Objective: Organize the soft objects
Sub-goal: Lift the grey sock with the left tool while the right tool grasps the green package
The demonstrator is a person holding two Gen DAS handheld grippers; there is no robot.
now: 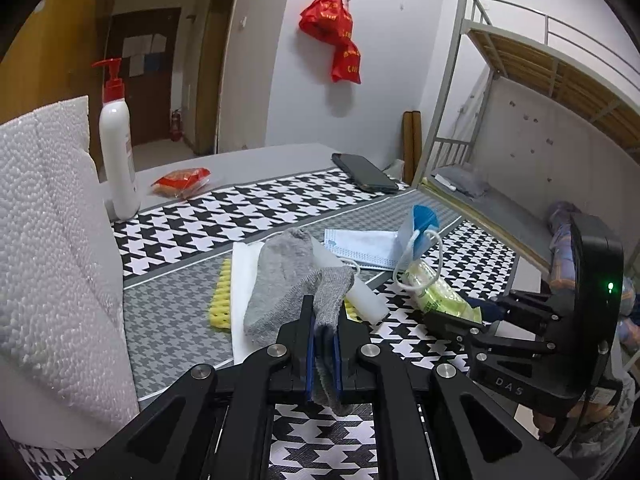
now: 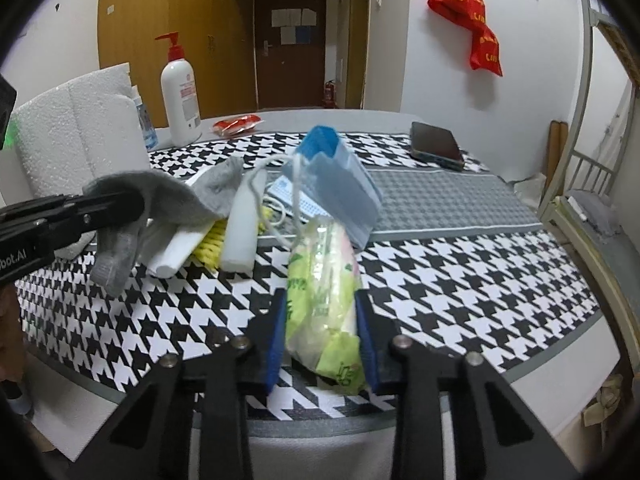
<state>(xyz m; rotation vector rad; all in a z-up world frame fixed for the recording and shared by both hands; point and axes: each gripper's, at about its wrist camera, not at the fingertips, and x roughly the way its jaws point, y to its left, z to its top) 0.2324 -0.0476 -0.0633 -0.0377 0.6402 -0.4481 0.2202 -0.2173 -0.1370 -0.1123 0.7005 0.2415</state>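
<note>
From the left wrist view, the left tongs [image 1: 323, 344] are pressed together on the cuff end of a grey sock [image 1: 288, 280], the rest of which drapes forward over a white folded cloth [image 1: 242, 280] and a yellow bristled brush [image 1: 220, 300]. A white tube [image 1: 360, 288] lies across the brush beside the sock. Beyond it a flat face mask [image 1: 360, 248] rests on the counter [image 1: 260, 208], and a second, folded blue mask [image 1: 420, 224] leans on a green tissue pack [image 1: 440, 296]. The right tongs [image 1: 452, 322] reach in at that pack from the right.

From the right wrist view, the right tongs [image 2: 322, 332] pinch the tissue pack [image 2: 324, 292] between their blue pads, the pack apparently resting on the counter [image 2: 480, 272]. The folded mask [image 2: 336, 188] sits against its far end, an ear loop trailing over it. The sock [image 2: 132, 208] hangs from the left tongs [image 2: 132, 206] at the left edge.

I judge the sorting barely begun: both pairs of tongs have a soft item gripped, yet everything lies in one mixed heap with the brush and tube, and no sorted pile is visible. Where the items belong is unclear from here.
</note>
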